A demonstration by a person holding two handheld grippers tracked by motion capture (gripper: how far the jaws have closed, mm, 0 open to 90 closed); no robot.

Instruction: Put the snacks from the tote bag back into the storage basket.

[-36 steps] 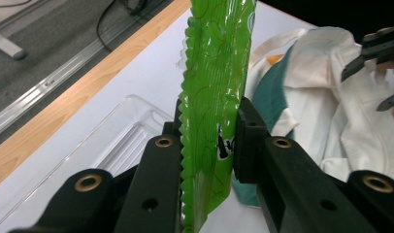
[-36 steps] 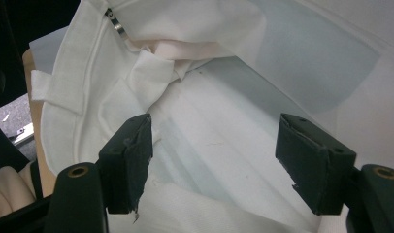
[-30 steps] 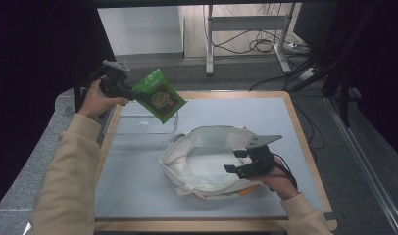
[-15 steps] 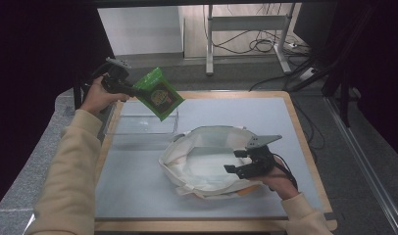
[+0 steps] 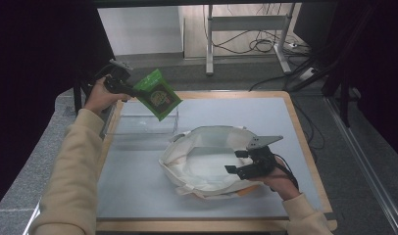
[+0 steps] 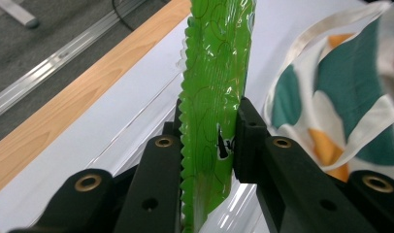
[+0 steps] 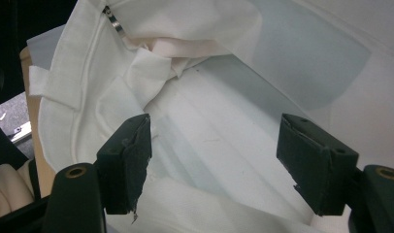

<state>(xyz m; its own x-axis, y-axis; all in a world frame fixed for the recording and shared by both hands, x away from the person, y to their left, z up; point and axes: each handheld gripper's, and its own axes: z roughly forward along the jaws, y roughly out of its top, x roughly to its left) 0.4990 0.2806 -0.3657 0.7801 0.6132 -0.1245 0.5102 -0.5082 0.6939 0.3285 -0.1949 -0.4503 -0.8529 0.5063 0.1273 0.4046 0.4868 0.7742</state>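
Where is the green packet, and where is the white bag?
green packet (image 5: 159,94), high view, middle of its printed front
white bag (image 5: 187,169), high view, left side of its cloth

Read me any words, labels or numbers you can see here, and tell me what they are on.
Nothing can be read.
Green packet in the left gripper: dark round label in the high view, too small; black marks in the left gripper view, cut off by the pad.
Cloth bag: none to see.
Clear plastic bin: none.
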